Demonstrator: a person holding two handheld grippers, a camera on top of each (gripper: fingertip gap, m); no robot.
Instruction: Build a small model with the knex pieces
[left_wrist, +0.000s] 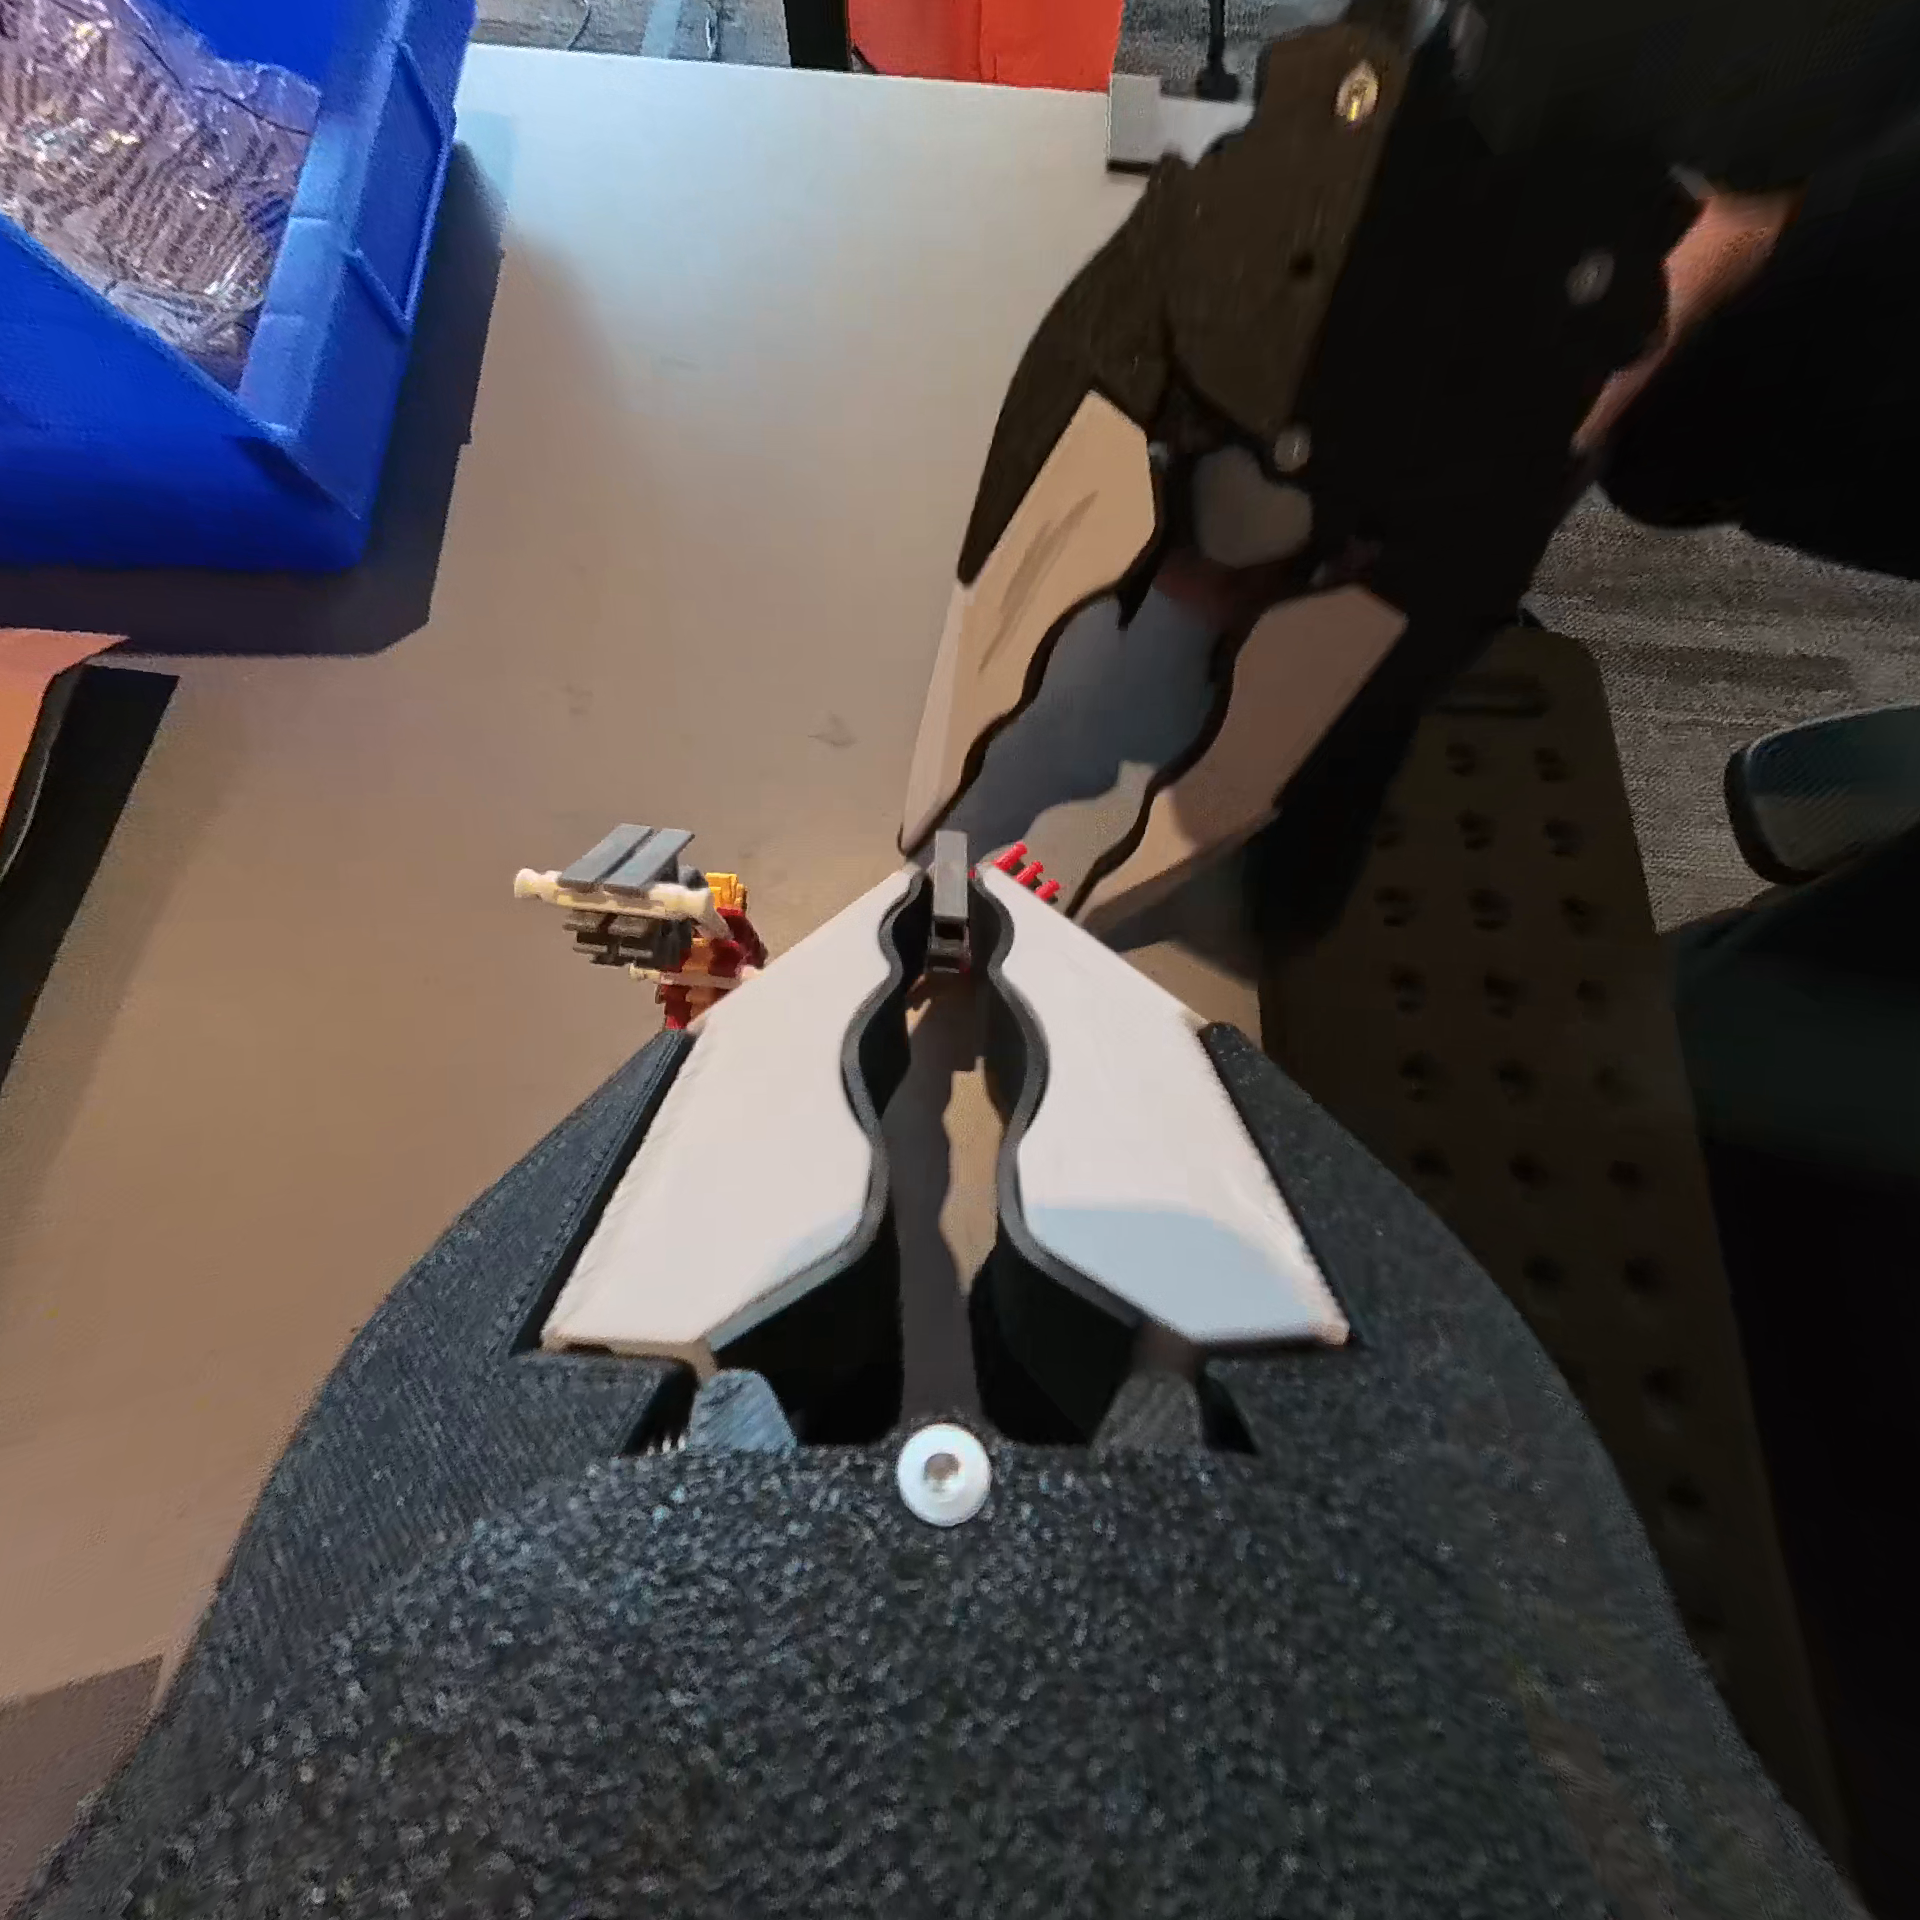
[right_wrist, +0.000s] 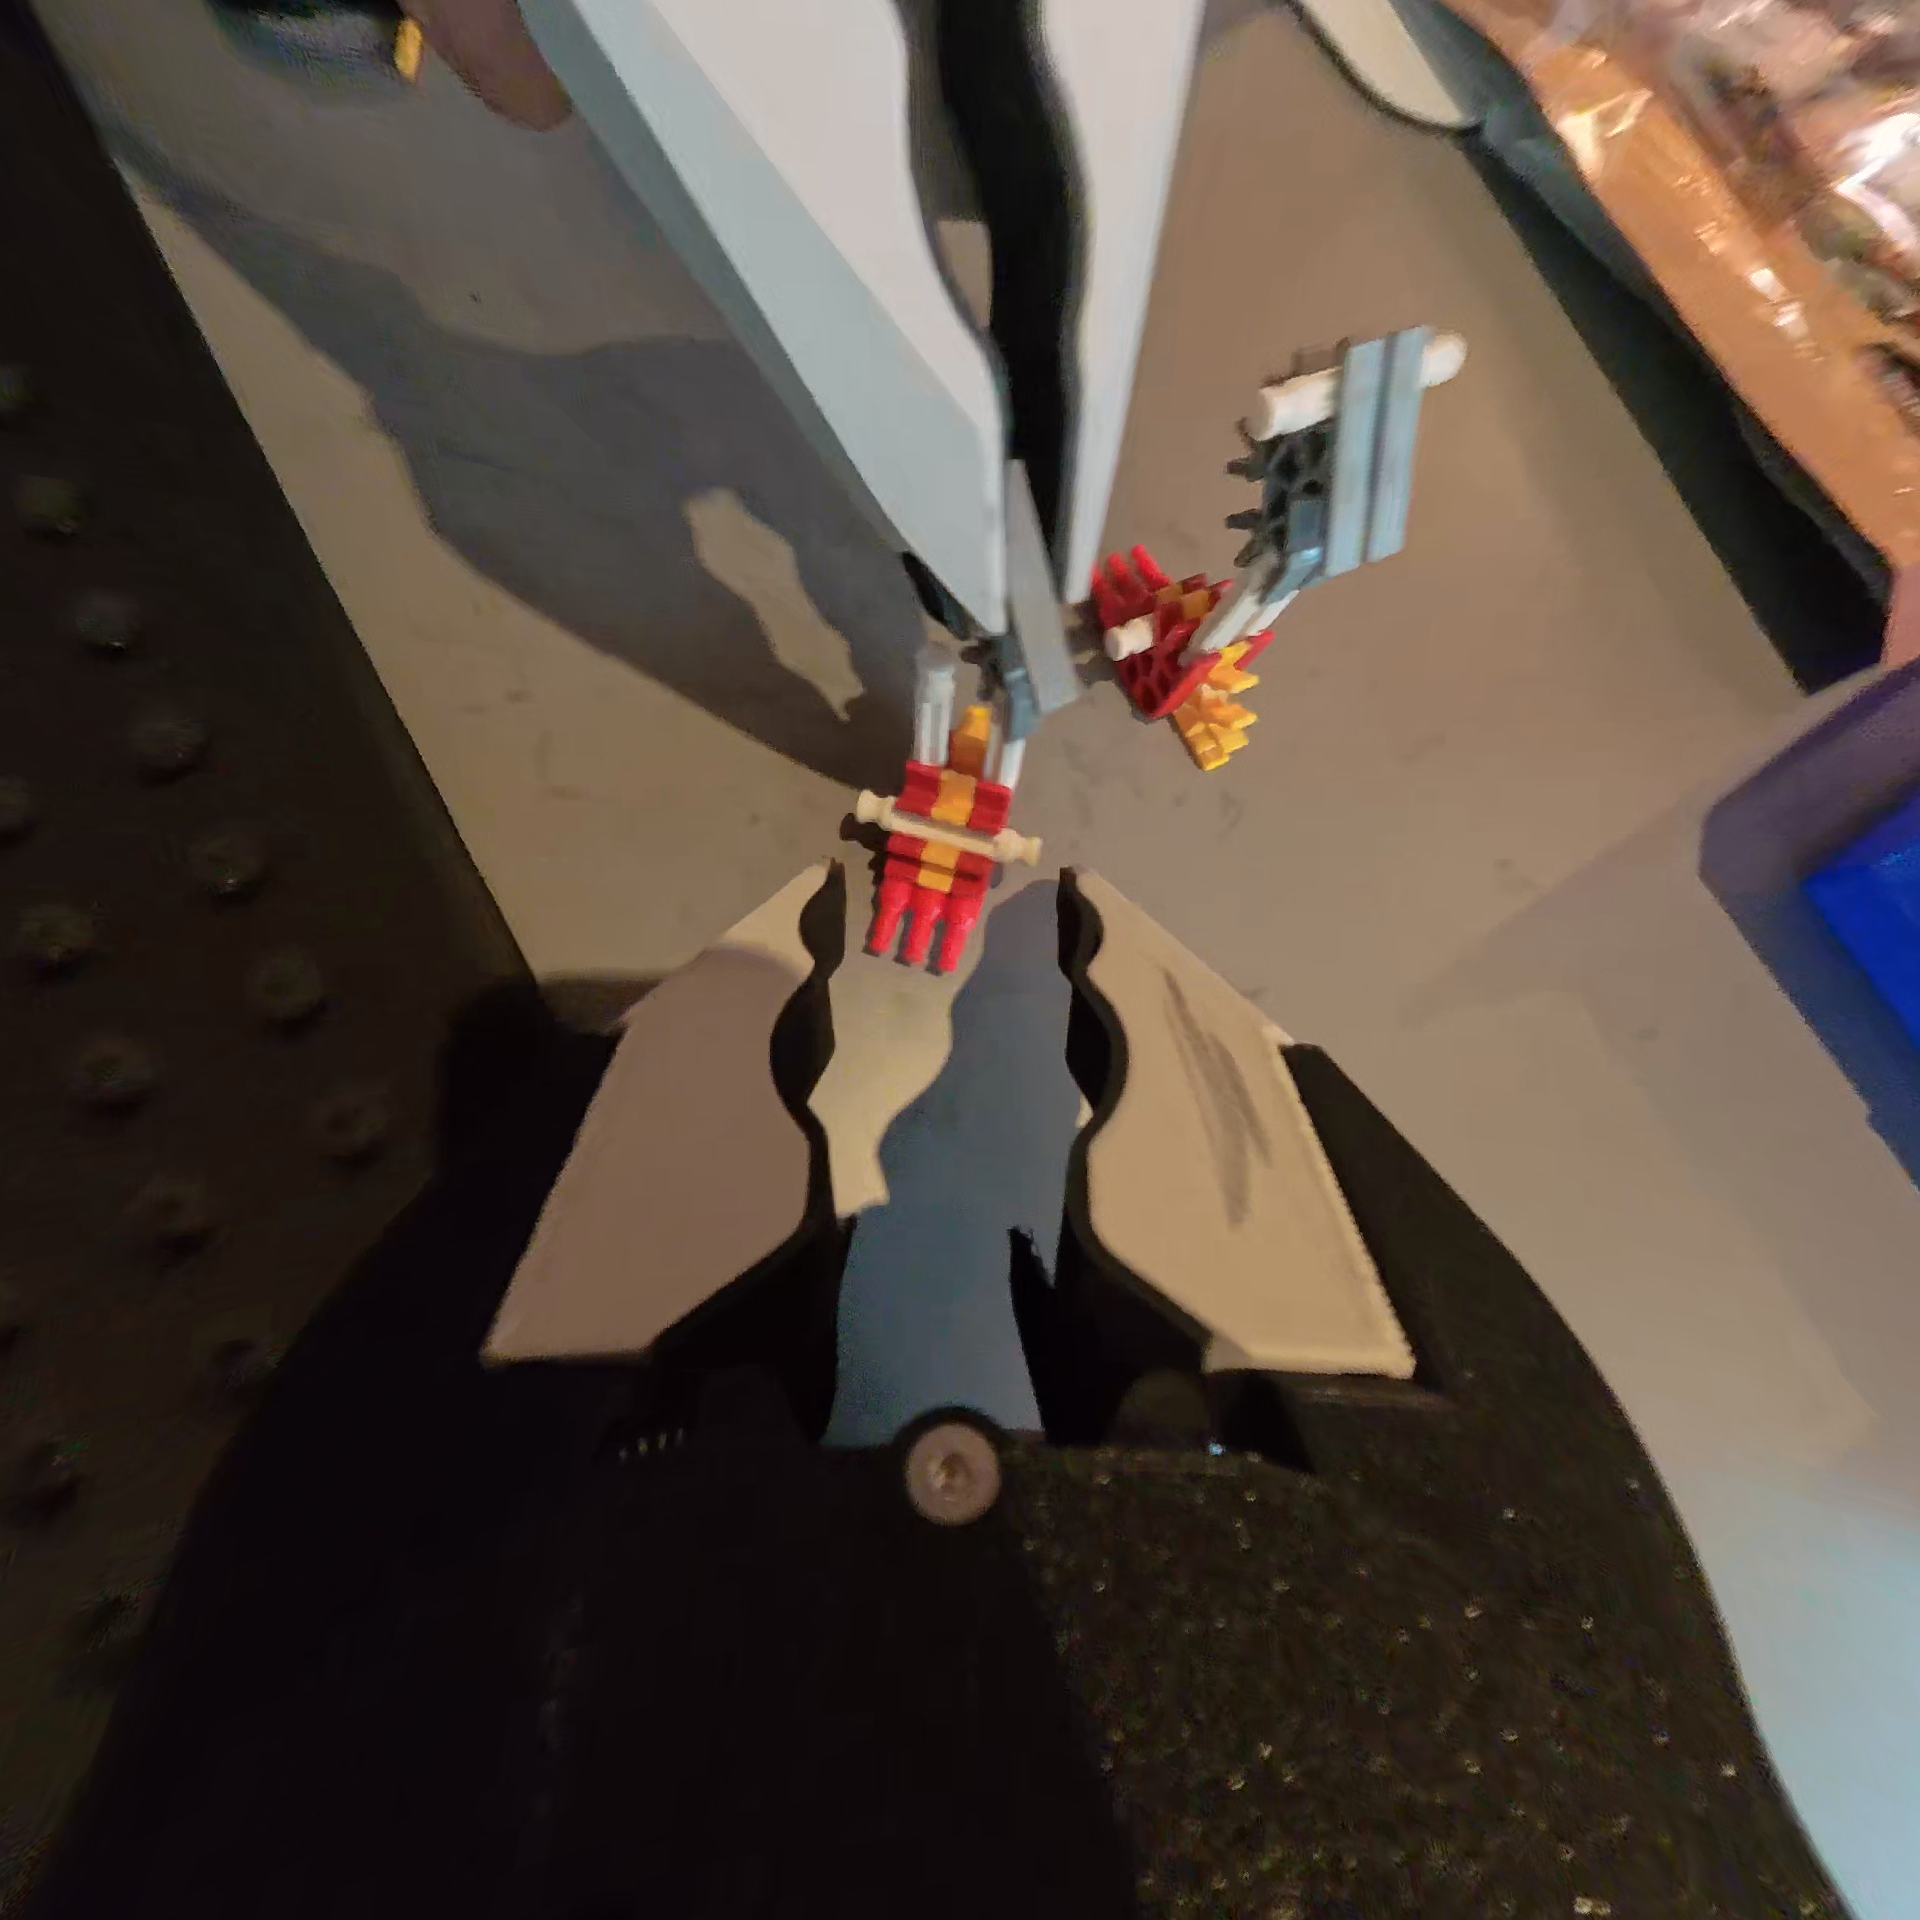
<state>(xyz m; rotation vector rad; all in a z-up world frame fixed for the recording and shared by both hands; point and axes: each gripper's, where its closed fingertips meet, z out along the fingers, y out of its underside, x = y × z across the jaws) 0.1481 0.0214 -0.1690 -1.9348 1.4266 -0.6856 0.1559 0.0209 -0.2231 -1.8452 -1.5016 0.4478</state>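
The left gripper (left_wrist: 943, 904) is closed on a flat grey plastic strip (left_wrist: 948, 906) that belongs to a small red, yellow and white snap-together plastic toy assembly (right_wrist: 943, 844), pinning it between the fingertips near the right edge of the pale tabletop (left_wrist: 665, 540). The right gripper (right_wrist: 945, 904) stands with its jaws apart and nothing between them, its tips just short of the assembly's red prongs. A second toy assembly of red, yellow, black and grey pieces (right_wrist: 1262, 582) lies just beside the first, farther in from that edge. A blue plastic bin (left_wrist: 197, 436) holding clear crinkled bags sits toward the far left corner, and a black perforated board (left_wrist: 1475, 987) lies past the right edge. These toys look light, stiff and knobbly, probably liable to pop apart at the joints; the blocky red body seems the firmest place to grasp.
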